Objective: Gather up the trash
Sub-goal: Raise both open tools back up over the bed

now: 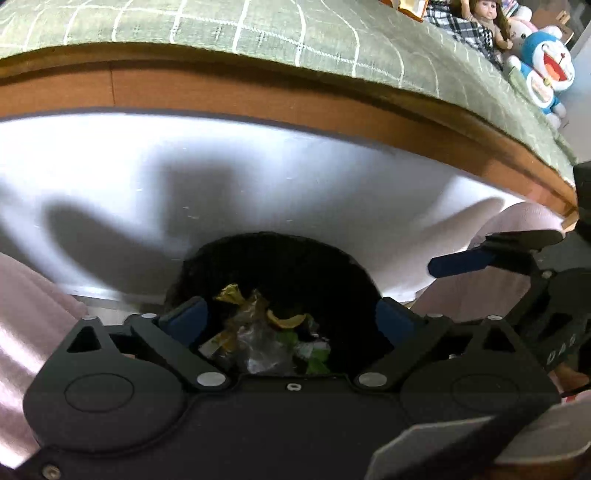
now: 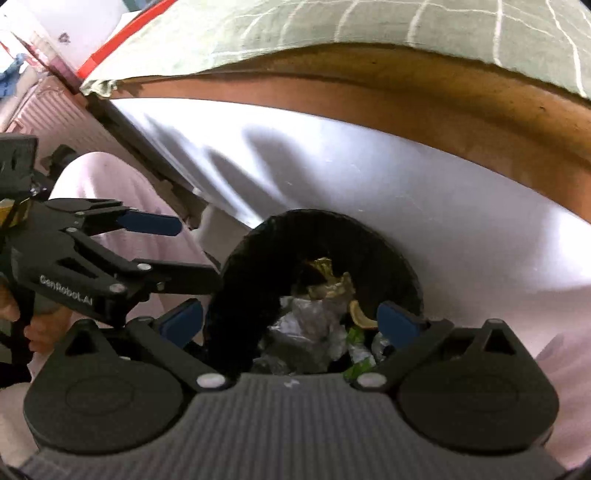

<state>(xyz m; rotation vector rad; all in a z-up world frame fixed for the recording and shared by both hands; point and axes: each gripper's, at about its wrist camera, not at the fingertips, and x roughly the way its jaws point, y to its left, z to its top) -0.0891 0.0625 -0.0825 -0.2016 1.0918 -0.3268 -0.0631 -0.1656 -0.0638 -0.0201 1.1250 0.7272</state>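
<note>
My left hand-held gripper (image 1: 291, 317) points steeply down with its 2 blue fingers (image 1: 188, 317) spread wide, nothing between them. My right hand-held gripper (image 2: 290, 321) is just beside it, jaws equally wide and empty. Below both sits a black trash bin (image 2: 243, 280), its mouth open toward me. Inside lies the trash (image 1: 258, 332): gold foil wrappers, crumpled clear plastic, a curl of yellow peel, green scraps. The bin stands against a white panel (image 1: 258, 184) under the brown wooden edge of a bed (image 1: 332, 110) with a green checked cover (image 1: 221, 29). A doll (image 1: 484, 18) and a blue plush toy (image 1: 546, 62) rest at the bed's far end.
</note>
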